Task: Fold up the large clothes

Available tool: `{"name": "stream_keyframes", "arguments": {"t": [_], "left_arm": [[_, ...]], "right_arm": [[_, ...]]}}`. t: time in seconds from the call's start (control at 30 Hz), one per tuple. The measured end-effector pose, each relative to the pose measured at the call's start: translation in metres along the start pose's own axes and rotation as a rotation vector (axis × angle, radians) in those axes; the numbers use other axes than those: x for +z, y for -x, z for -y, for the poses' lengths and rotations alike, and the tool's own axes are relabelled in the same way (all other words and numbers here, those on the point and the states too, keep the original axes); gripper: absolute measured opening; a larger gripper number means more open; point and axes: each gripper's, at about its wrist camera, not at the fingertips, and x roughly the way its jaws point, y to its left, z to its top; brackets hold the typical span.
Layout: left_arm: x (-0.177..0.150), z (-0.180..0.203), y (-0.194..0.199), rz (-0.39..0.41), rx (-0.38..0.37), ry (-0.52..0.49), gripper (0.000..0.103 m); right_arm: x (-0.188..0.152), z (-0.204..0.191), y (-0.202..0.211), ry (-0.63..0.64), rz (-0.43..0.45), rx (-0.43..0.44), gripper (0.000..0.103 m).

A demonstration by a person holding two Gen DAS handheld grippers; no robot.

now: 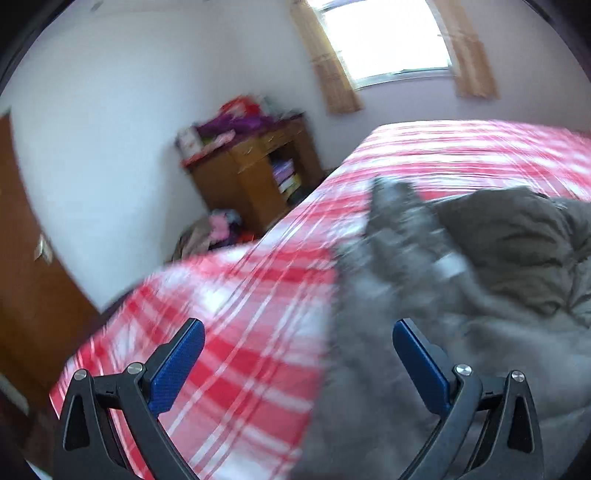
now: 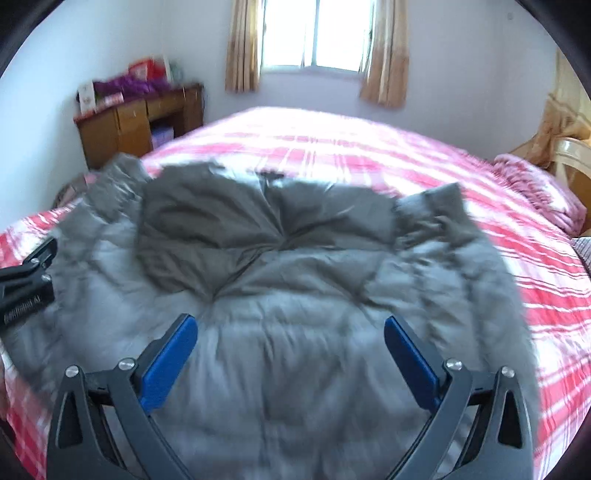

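Daylight pours in from the window (image 2: pixel 317 33), which is blown out to white in both views and washes the far end of the bed (image 2: pixel 332 125) pale. Motion blur smears the plaid bedding and the grey jacket (image 1: pixel 424 258), worst in the left wrist view. Fisheye distortion bends the walls, and black vignetting rings the corners. Shadows are soft.

Grey padded jacket (image 2: pixel 288 295) spread flat on the bed, darker hood uppermost, sleeves outward.
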Motion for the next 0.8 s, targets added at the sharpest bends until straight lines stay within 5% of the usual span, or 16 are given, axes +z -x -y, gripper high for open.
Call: {"name": "stream_keyframes", "arguments": {"t": [0.17, 0.5, 0.57, 0.63, 0.8], "left_arm": [[-0.034, -0.011, -0.030, -0.154, -0.093, 0.043, 0.102], [-0.045, 0.003, -0.042, -0.163, -0.167, 0.044, 0.098], [-0.042, 0.002, -0.042, -0.174, -0.238, 0.058, 0.081], [-0.040, 0.006, -0.037, -0.183, -0.312, 0.063, 0.050], [-0.038, 0.023, -0.026, -0.193, -0.404, 0.039, 0.029]], "right_arm": [[-0.029, -0.006, 0.011, 0.061, 0.004, -0.070, 0.103], [-0.045, -0.009, -0.019, 0.078, -0.075, -0.095, 0.103], [-0.046, -0.009, -0.018, 0.077, -0.072, -0.098, 0.103], [-0.047, -0.009, -0.018, 0.076, -0.069, -0.098, 0.103], [-0.048, -0.009, -0.017, 0.078, -0.059, -0.104, 0.103]]}}
